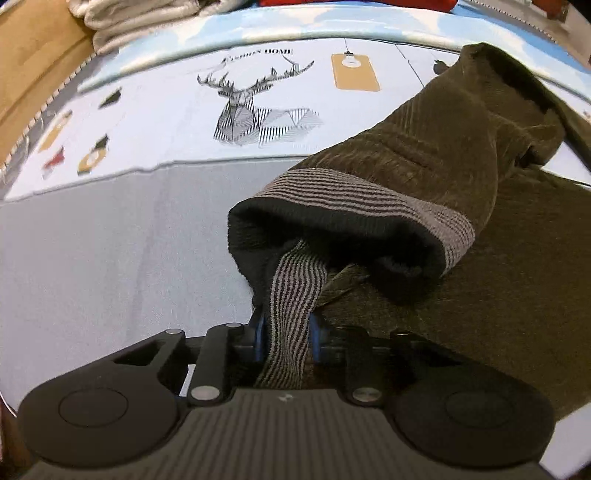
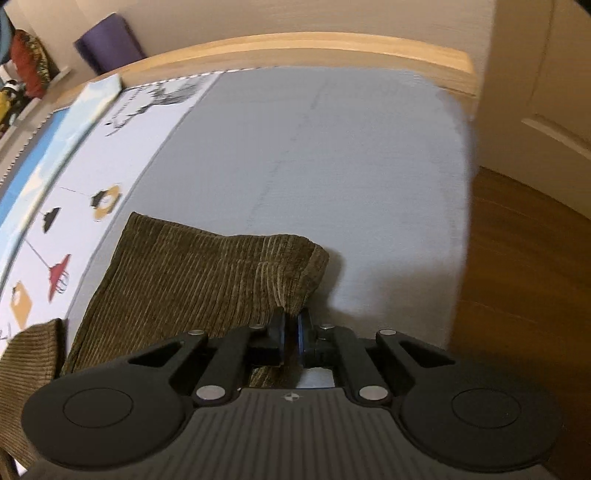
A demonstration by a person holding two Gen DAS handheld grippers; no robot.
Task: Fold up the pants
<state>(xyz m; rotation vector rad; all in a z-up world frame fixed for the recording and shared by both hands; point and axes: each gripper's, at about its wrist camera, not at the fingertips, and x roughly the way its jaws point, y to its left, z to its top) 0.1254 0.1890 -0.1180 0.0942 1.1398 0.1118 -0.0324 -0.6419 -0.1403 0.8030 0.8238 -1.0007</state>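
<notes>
On the bed sheet (image 1: 110, 258), printed "HOME" beside a deer drawing (image 1: 243, 107): olive corduroy pants (image 1: 424, 155). Left claw (image 1: 286, 332) grips their striped waistband (image 1: 291, 306); right claw (image 2: 290, 332), nearly closed, pinches a leg corner. Right view alone shows floor (image 2: 524, 277).

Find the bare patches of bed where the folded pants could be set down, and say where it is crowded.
Free: the grey sheet between the pants and the wooden bed frame, and the grey strip below the deer print. Crowded: the far edge, with piled fabric.
</notes>
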